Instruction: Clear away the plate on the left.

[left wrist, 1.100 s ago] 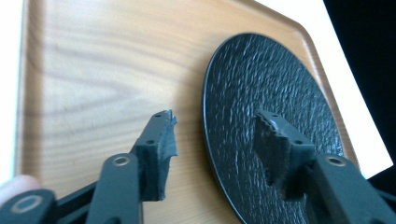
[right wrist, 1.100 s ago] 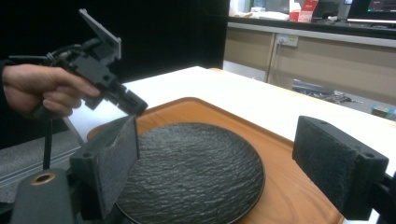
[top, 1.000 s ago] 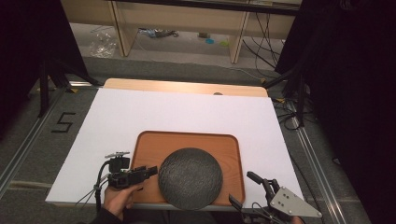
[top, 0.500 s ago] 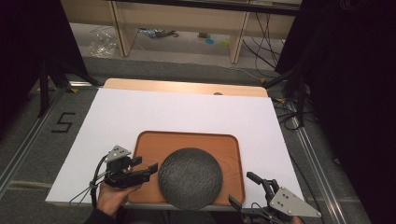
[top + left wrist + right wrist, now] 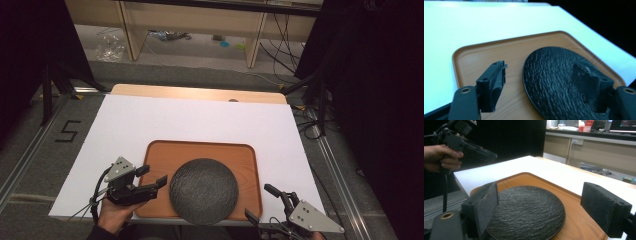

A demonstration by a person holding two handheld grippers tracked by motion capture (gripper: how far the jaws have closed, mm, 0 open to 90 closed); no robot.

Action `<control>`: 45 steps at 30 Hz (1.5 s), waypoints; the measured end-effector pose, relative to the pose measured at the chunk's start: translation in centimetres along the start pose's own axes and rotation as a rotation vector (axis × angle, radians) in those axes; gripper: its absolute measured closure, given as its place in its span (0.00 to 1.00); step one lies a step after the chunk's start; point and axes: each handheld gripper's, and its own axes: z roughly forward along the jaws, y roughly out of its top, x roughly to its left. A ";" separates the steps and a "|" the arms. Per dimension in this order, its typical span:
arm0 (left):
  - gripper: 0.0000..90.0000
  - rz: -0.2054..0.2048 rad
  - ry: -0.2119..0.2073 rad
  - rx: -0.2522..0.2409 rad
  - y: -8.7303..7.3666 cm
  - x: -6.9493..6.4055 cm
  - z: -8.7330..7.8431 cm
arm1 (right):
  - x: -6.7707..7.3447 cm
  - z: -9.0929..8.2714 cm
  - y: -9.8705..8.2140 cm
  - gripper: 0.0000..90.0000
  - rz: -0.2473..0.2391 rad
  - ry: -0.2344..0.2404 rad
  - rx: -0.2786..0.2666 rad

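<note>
A dark, rough-textured round plate (image 5: 203, 190) lies on a brown wooden tray (image 5: 200, 152) at the near edge of the white table; its near rim overhangs the tray's front lip. My left gripper (image 5: 151, 176) is open, its jaws at the tray's left edge and pointing at the plate. In the left gripper view the gripper (image 5: 541, 81) straddles the plate's (image 5: 554, 72) left rim over the tray (image 5: 486, 57). My right gripper (image 5: 260, 202) is open off the tray's near right corner. The right gripper view shows its own gripper (image 5: 544, 206) open before the plate (image 5: 524, 207).
The white table top (image 5: 200, 120) stretches bare behind the tray, with a wooden strip (image 5: 200, 93) along its far edge. A hand (image 5: 444, 157) holds the left gripper (image 5: 471, 145) across the tray. Cables and shelf legs stand on the floor beyond.
My left gripper has shifted forward and right toward the tray's left edge and rolled so its grey plate faces up. The plate, tray and right gripper have stayed put.
</note>
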 end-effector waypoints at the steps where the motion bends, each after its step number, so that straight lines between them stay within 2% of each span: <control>1: 0.28 0.005 -0.012 -0.005 0.0 0.0 -0.1 | 0.1 -0.1 0.0 0.17 0.010 0.000 0.007; 4: 0.26 0.018 -0.020 -0.016 0.0 0.0 -0.7 | 0.0 0.2 0.0 0.17 0.011 0.014 -0.019; 5: 0.26 0.023 -0.032 -0.022 0.0 0.0 -0.8 | 0.1 -0.1 0.0 0.17 0.008 0.002 0.007; 7: 0.25 0.033 -0.046 -0.030 0.0 -0.1 -1.1 | 0.0 0.0 0.0 0.17 0.003 0.000 0.005; 8: 0.25 0.039 -0.053 -0.033 -0.1 -0.1 -1.2 | 0.1 0.0 0.0 0.17 0.010 -0.007 -0.002; 9: 0.25 0.045 -0.058 -0.035 -0.1 -0.1 -1.3 | 0.1 0.1 0.0 0.17 0.009 0.006 -0.019; 10: 0.25 0.046 -0.061 -0.037 -0.1 -0.2 -1.5 | 0.0 0.2 0.0 0.17 -0.007 0.002 -0.032; 12: 0.24 0.044 -0.070 -0.044 -0.1 -0.2 -1.7 | 0.0 0.0 0.0 0.17 0.000 0.004 0.009; 14: 0.24 0.057 -0.072 -0.054 -0.2 -0.3 -2.0 | 0.1 -0.1 0.0 0.17 0.009 -0.006 0.001; 15: 0.24 0.063 -0.066 -0.053 -0.2 -0.4 -2.1 | 0.1 0.0 0.1 0.17 0.013 0.015 0.007; 16: 0.24 0.074 -0.070 -0.058 -0.2 -0.4 -2.3 | 0.1 0.1 0.0 0.17 0.019 0.012 -0.017; 17: 0.24 0.078 -0.082 -0.068 -0.2 -0.5 -2.4 | 0.1 0.0 0.0 0.17 0.008 -0.001 0.006; 19: 0.24 0.089 -0.076 -0.073 -0.2 -0.5 -2.7 | 0.1 0.0 0.0 0.17 0.010 -0.007 0.000; 20: 0.24 0.097 -0.076 -0.078 -0.2 -0.5 -2.8 | 0.0 0.0 0.1 0.17 0.007 0.016 0.009; 23: 0.24 0.100 -0.079 -0.086 -0.3 -0.5 -3.2 | 0.1 0.0 0.0 0.17 0.008 -0.005 -0.002; 24: 0.24 0.094 -0.079 -0.091 -0.3 -0.6 -3.3 | 0.0 -0.1 0.0 0.17 0.000 0.007 0.020; 25: 0.24 0.112 -0.081 -0.096 -0.4 -0.6 -3.5 | 0.0 0.0 0.0 0.17 0.000 0.009 0.016; 26: 0.23 0.112 -0.076 -0.096 -0.4 -0.7 -3.5 | 0.1 0.0 0.1 0.17 0.013 0.016 0.010; 30: 0.23 0.124 -0.079 -0.102 -0.5 -0.8 -3.9 | 0.0 0.0 0.0 0.17 -0.001 0.006 0.007; 31: 0.23 0.135 -0.079 -0.104 -0.6 -0.8 -4.0 | 0.0 0.0 0.0 0.17 0.003 0.018 0.007; 34: 0.23 0.127 -0.080 -0.105 -0.8 -0.9 -4.2 | 0.1 -0.1 0.1 0.17 0.009 0.016 0.016; 35: 0.23 0.122 -0.083 -0.105 -0.9 -0.9 -4.3 | 0.1 0.1 0.0 0.17 0.009 0.018 0.003; 40: 0.22 0.126 -0.086 -0.105 -1.2 -1.1 -4.7 | 0.0 0.0 0.0 0.17 0.005 0.016 0.007; 43: 0.22 0.123 -0.083 -0.112 -1.4 -1.3 -5.2 | 0.1 0.0 0.0 0.17 0.010 -0.008 -0.002; 45: 0.22 0.134 -0.078 -0.115 -1.5 -1.4 -5.4 | 0.0 0.1 0.0 0.17 -0.007 -0.015 -0.014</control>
